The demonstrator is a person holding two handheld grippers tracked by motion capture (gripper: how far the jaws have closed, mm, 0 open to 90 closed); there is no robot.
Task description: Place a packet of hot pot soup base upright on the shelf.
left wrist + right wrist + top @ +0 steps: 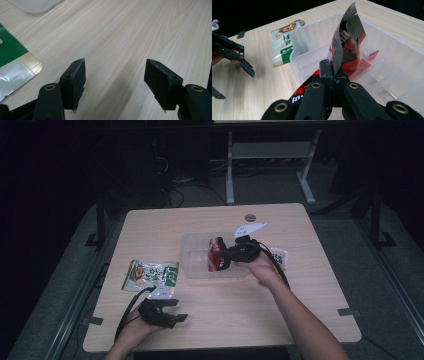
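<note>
A clear plastic bin [195, 268] stands mid-table. My right gripper [221, 256] is over it, shut on the edge of a black and red snack packet [217, 251]. In the right gripper view the packet [348, 45] stands up from the shut jaws [334, 73], its lower part inside the bin [397, 55]. A green and white packet [150, 275] lies flat on the table, left of the bin. My left gripper [176, 316] rests open near the front edge, below that packet. Its jaws [115, 85] hold nothing and frame bare wood, with the green packet's corner [15, 62] to their left.
A small white patterned pack [280, 256] lies just right of the right hand. A round grey disc [250, 217] is set in the table near the far edge. Dark tape tabs [348, 312] mark the front corners. A frame's metal legs [230, 170] stand on the floor beyond.
</note>
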